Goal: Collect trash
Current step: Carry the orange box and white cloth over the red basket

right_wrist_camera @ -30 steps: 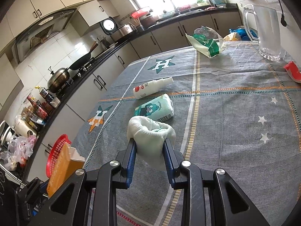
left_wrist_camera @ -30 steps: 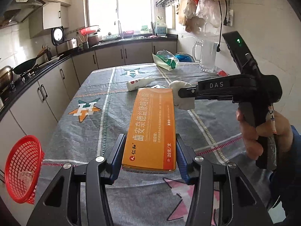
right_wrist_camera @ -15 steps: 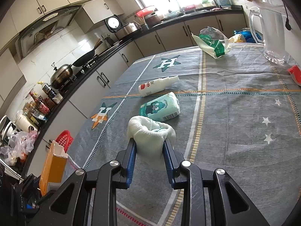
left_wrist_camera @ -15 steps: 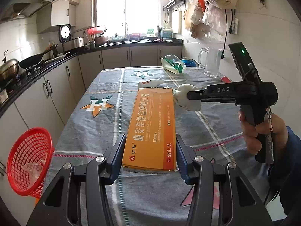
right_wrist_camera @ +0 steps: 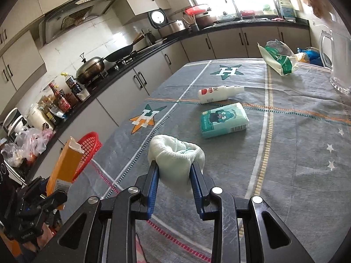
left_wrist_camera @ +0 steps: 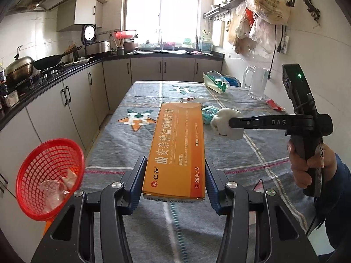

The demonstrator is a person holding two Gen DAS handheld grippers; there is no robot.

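Pinching orange box (left_wrist_camera: 177,151) w/ left gripper (left_wrist_camera: 174,182), right gripper (right_wrist_camera: 174,172) clamping white cloth (right_wrist_camera: 175,156), both above table (right_wrist_camera: 296,144).

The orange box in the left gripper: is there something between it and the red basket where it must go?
Nothing visible blocks it. The orange box is clamped in the left gripper above the table, and the red basket hangs past the table's left edge, its mouth open. The right gripper, holding a white cloth, is on the opposite side.

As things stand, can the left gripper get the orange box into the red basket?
Probably yes. The left gripper holds the orange box over the table edge, and the red basket sits just to its left, open side facing it, nothing between.
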